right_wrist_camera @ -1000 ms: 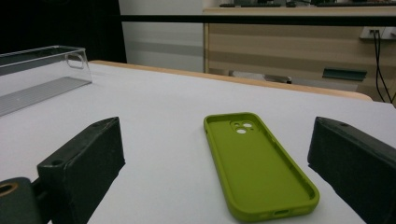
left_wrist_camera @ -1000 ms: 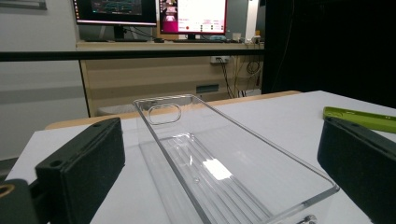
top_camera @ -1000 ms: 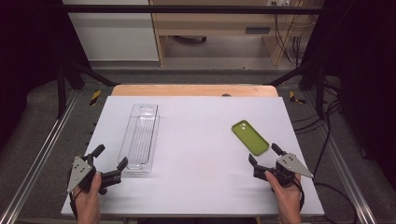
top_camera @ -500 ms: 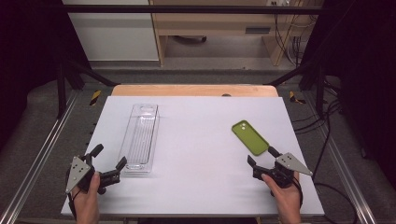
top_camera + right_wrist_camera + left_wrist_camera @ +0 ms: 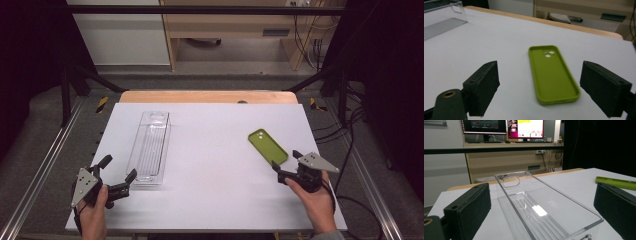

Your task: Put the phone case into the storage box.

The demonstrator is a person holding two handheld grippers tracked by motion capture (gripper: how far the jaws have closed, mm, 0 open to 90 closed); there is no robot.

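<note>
Right claw [image 5: 289,163] wide, jaws just been closing, nothing gripped; phone case [image 5: 552,72] just ahead. Advance, straddle its long edges squarely. Left claw [image 5: 119,173] wide, tray [image 5: 541,207] ahead.

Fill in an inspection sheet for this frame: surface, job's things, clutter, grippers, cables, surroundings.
Surface: white table, flat.
Job's things: green phone case lying hollow side up; clear plastic bin, nothing in it.
Clutter: nothing seen.
Grippers: left hand-held gripper open before the bin's near end; right hand-held gripper open, jaws just been closing, nothing between them, case just ahead.
Cables: bundle right of table.
Surroundings: monitors behind.
</note>
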